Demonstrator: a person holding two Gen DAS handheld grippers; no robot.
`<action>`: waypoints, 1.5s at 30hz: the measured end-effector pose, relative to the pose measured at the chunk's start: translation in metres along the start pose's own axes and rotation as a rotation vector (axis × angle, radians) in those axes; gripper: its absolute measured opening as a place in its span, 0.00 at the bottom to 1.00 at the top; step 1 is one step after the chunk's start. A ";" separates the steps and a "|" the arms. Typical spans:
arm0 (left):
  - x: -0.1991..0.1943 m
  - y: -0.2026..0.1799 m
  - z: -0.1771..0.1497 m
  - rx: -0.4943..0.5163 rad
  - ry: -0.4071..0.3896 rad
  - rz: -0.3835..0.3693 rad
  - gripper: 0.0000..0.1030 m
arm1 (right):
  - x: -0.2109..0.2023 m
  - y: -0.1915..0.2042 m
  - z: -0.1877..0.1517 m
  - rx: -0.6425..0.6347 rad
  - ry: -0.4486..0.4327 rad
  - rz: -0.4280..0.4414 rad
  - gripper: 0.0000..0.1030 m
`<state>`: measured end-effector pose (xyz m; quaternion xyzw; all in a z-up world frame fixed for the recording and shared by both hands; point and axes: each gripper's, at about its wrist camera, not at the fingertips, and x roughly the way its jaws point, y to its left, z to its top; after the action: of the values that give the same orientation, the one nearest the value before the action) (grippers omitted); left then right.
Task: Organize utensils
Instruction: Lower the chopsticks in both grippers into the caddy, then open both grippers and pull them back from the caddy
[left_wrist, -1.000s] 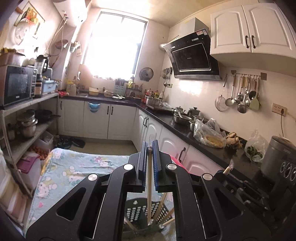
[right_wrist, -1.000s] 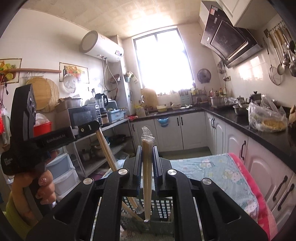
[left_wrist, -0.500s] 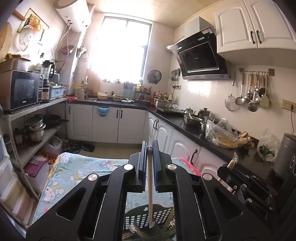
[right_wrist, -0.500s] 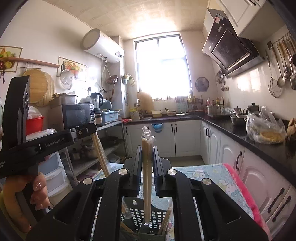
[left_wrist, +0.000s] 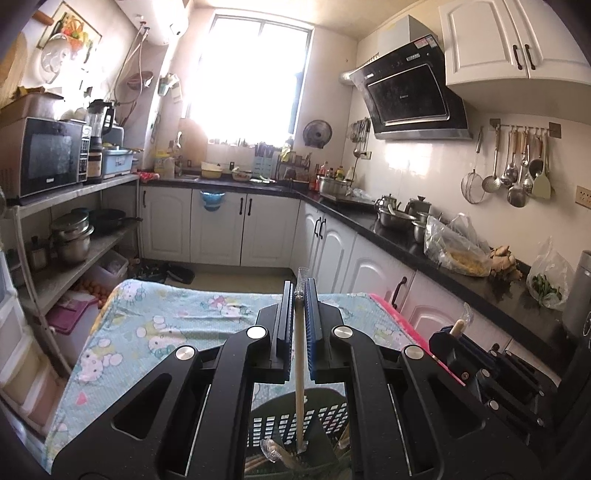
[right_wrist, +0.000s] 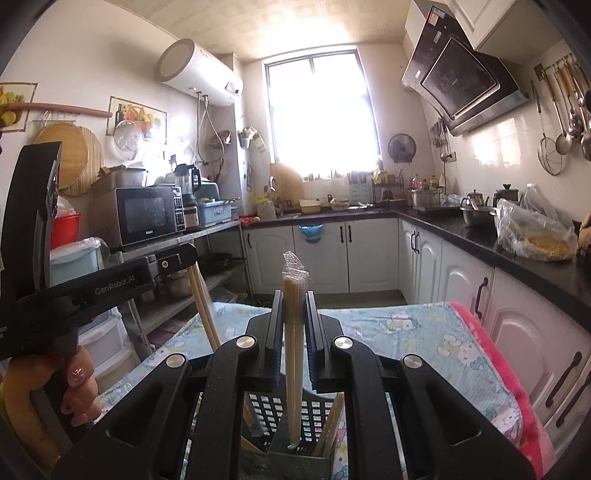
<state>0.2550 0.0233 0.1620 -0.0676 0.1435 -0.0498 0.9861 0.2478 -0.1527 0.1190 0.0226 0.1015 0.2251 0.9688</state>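
My left gripper is shut on a wrapped pair of wooden chopsticks that hangs upright, its lower end inside the dark perforated utensil basket. My right gripper is shut on another plastic-wrapped pair of chopsticks, upright, lower end in a compartment of the same basket. More chopsticks lean in the basket. The left gripper also shows at the left of the right wrist view, and the right gripper at the lower right of the left wrist view.
The basket stands on a table with a Hello Kitty cloth. A black counter with pots and bags runs along the right. A shelf rack with a microwave stands at the left. White cabinets line the back wall.
Both grippers have come down and closer over the basket. The lower ends of both chopstick pairs now reach into it. Both grippers stay shut.
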 end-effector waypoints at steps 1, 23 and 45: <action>0.002 0.001 -0.002 -0.001 0.007 0.001 0.03 | 0.001 0.000 -0.002 0.000 0.005 0.001 0.11; 0.038 0.005 -0.032 0.008 0.115 0.011 0.03 | 0.029 0.001 -0.037 0.020 0.122 -0.001 0.11; 0.028 0.009 -0.039 -0.023 0.166 -0.011 0.26 | 0.008 -0.023 -0.048 0.090 0.168 -0.035 0.32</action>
<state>0.2715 0.0240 0.1158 -0.0756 0.2248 -0.0589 0.9697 0.2545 -0.1697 0.0683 0.0455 0.1926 0.2047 0.9586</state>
